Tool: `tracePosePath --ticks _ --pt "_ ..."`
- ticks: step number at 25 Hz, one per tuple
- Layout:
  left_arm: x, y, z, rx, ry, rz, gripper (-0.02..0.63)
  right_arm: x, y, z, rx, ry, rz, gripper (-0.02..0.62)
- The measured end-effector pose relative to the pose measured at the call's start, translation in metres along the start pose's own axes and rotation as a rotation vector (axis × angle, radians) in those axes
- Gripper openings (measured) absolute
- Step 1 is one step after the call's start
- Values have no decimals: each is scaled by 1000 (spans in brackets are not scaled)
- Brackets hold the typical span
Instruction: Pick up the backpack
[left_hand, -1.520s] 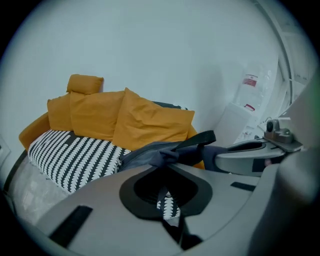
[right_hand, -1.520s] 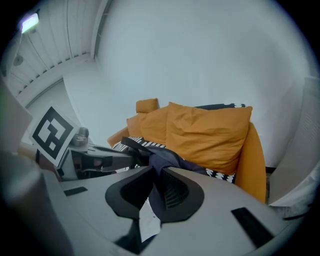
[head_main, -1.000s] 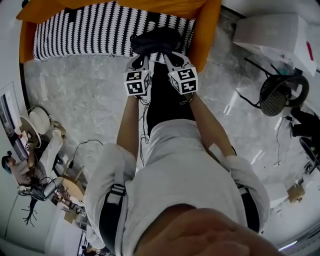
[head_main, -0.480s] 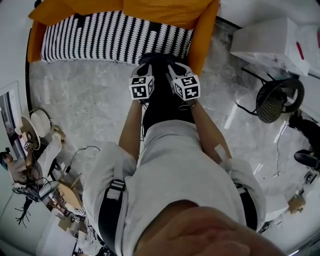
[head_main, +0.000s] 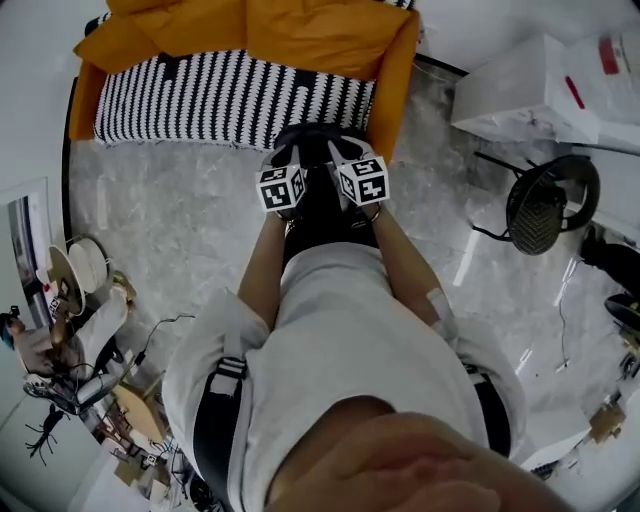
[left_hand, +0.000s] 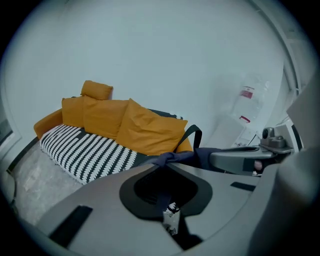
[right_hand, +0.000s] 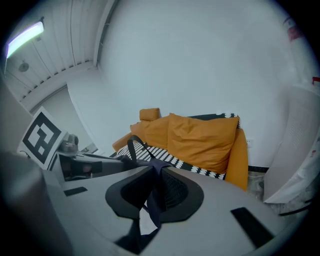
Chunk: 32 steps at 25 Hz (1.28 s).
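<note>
A dark navy backpack (head_main: 322, 205) hangs in front of my body, between both grippers, just off the front edge of the sofa. My left gripper (head_main: 292, 152) is shut on one bunched strap (left_hand: 170, 159), with the black carry loop (left_hand: 193, 134) standing up beyond it. My right gripper (head_main: 337, 150) is shut on another strap (right_hand: 158, 172), which runs down between its jaws. Each gripper shows beside the other, the right gripper (left_hand: 240, 158) in the left gripper view and the left gripper (right_hand: 85, 167) in the right one. Most of the bag is hidden below my arms.
An orange sofa (head_main: 405, 70) with a black-and-white striped seat cover (head_main: 220, 95) and orange cushions (head_main: 310, 35) stands ahead. White bags (head_main: 530, 85) and a black round chair (head_main: 545, 205) are to the right. A person (head_main: 60, 335) sits among cables at the lower left on the marble floor (head_main: 170, 215).
Both grippers have risen together with the backpack. Its top, which lay over the striped seat, now hangs in front of the sofa's edge, nearer my body.
</note>
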<state>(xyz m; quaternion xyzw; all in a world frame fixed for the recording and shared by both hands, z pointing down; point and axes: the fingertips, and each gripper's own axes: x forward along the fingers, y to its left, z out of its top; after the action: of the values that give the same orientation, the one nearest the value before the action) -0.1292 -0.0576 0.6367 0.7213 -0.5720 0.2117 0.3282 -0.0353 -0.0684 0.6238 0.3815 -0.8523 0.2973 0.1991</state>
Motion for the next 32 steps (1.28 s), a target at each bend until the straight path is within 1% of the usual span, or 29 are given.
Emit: tracePosePath --ticks 5,10,12,15,18,20,23,27,32 --pt "-15 -11 28 34 -46 2 20 -14 2 31 -39 -65 -15 64" --pt "-22 -30 80 73 -143 -33 20 -29 -10 83 -89 -172 -61 64" --pt "-27 -36 94 83 -174 -35 20 -36 -9 98 -129 -193 -79 64" --pt "-34 -42 119 95 -209 -28 20 -43 -9 123 -204 -213 -80 64" --pt "-41 -52 143 101 -234 -37 20 -56 -10 147 -266 -227 -68 64" --pt "-53 -60 160 109 -259 -45 20 -70 -5 161 -333 -238 -52 63" --pt "-72 -67 183 144 -313 -48 20 -90 7 183 -401 -255 -24 63" --pt "-101 -79 206 208 -368 -34 20 -118 22 199 -432 -297 -36 61" --pt "-138 -92 221 257 -432 -17 20 -147 41 217 -391 -372 -60 60"
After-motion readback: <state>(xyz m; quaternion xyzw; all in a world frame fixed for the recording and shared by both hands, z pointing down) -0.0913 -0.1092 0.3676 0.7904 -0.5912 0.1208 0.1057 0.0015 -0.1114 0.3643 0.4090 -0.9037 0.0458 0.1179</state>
